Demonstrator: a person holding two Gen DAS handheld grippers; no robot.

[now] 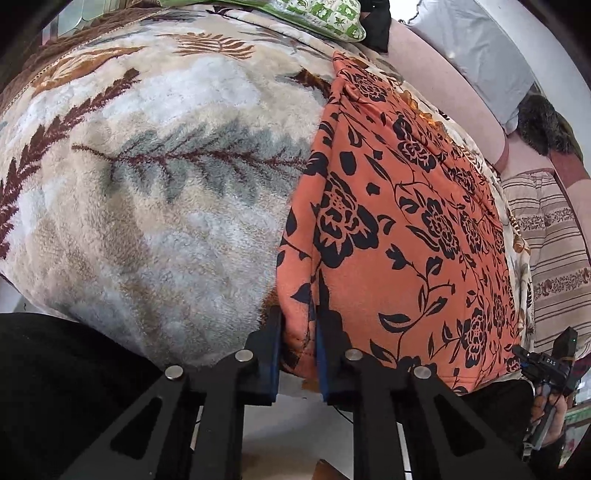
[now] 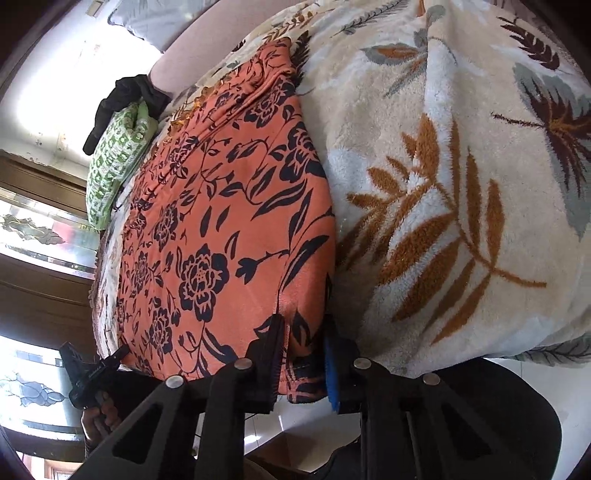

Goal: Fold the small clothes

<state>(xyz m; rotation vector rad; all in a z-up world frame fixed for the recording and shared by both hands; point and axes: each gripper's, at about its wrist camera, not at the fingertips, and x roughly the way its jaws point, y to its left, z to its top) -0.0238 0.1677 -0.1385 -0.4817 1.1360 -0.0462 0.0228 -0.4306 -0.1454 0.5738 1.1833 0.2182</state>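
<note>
Orange cloth point(image 1: 399, 229) on the blanket point(image 1: 155, 177), its near hem hidden; left gripper point(image 1: 298, 325) and right gripper point(image 2: 304, 332) each clamp a near corner.

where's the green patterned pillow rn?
The green patterned pillow lies at the far end of the leaf-print blanket, beyond the orange floral garment, beside a black cloth; top centre in the left wrist view, upper left in the right.
</note>
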